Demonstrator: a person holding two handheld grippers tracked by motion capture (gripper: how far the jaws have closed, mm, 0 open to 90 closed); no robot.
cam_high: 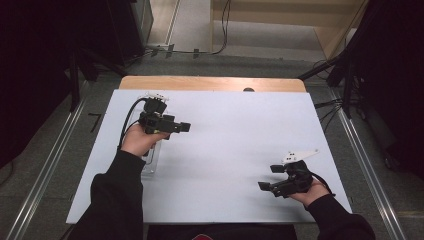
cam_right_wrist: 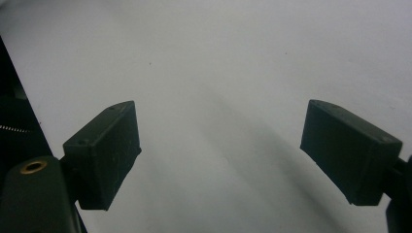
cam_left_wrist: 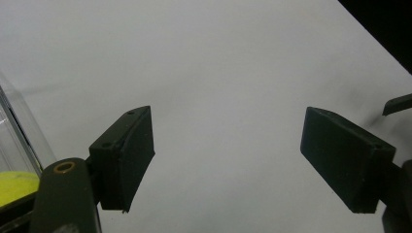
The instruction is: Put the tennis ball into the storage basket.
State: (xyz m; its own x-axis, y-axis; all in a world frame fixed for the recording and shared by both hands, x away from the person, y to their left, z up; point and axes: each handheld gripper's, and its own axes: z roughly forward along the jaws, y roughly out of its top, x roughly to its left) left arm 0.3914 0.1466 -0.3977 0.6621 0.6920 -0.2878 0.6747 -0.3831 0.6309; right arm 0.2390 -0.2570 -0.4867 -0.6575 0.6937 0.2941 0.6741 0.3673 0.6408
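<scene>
Above a white table [cam_high: 225, 150]: left gripper [cam_high: 182, 127] held toward its far left part, jaws spread wide and gripping nothing. Nearer the table's front right corner, right gripper [cam_high: 265, 177] likewise splayed and empty-jawed. Just beside the left hand [cam_high: 140, 140], toward the table's left edge, a clear container [cam_high: 150, 162] with something yellow-green [cam_left_wrist: 17, 184] inside.

Left gripper [cam_high: 184, 127] hangs over the table's [cam_high: 240, 130] far-left part, jaws wide apart; right gripper [cam_high: 270, 177] over its near-right corner, likewise spread.
</scene>
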